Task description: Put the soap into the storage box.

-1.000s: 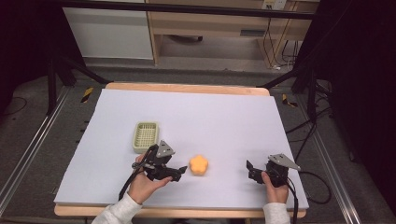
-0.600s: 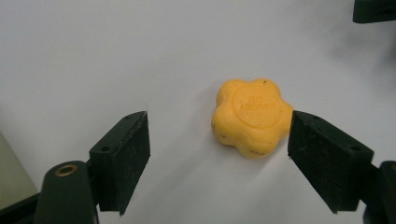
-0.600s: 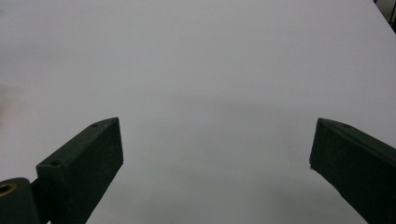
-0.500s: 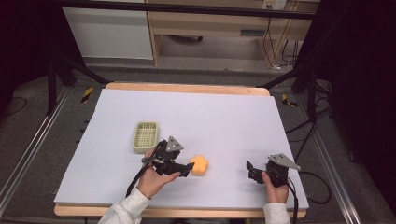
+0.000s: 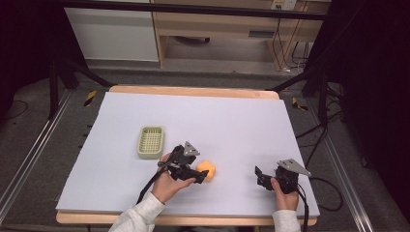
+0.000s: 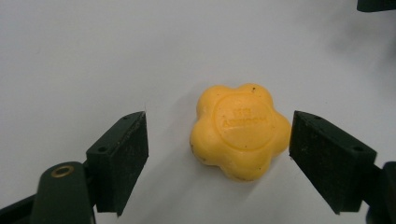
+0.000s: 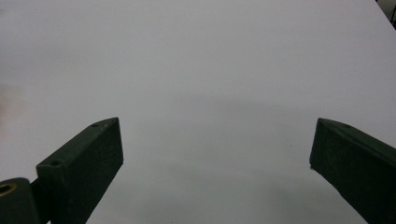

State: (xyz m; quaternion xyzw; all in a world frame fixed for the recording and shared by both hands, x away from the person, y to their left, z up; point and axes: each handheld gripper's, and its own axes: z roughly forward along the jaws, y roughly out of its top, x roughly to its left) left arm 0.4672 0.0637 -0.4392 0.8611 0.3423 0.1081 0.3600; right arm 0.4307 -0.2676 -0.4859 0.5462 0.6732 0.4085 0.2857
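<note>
A yellow flower-shaped soap (image 5: 208,170) is seen lying flat on the white table sheet (image 5: 232,125), near the front edge and a little left of the middle. In the left gripper view the soap (image 6: 239,130) is shown with a round stamped emblem facing up, its lettering too small to be read.

The left gripper (image 5: 197,173) is held low over the sheet by the person's left hand (image 5: 167,183) and is pointed toward the soap. Its jaws have just been opening, and they are spread with the soap between them. In the left gripper view (image 6: 217,154) one pad is seen well clear of the soap, while the other is found just beside it, almost touching; no pinch is shown.

A pale green slotted basket (image 5: 151,142) is placed on the sheet, near the left gripper on its far left side and apart from the soap.

The right gripper (image 5: 258,175) is held by the right hand (image 5: 284,195) near the front right part of the sheet, well apart from the soap. In the right gripper view (image 7: 217,149) its jaws are seen spread wide over bare white sheet (image 7: 210,70), with nothing between them.

A wooden table edge (image 5: 193,91) is visible along the far side of the sheet.
</note>
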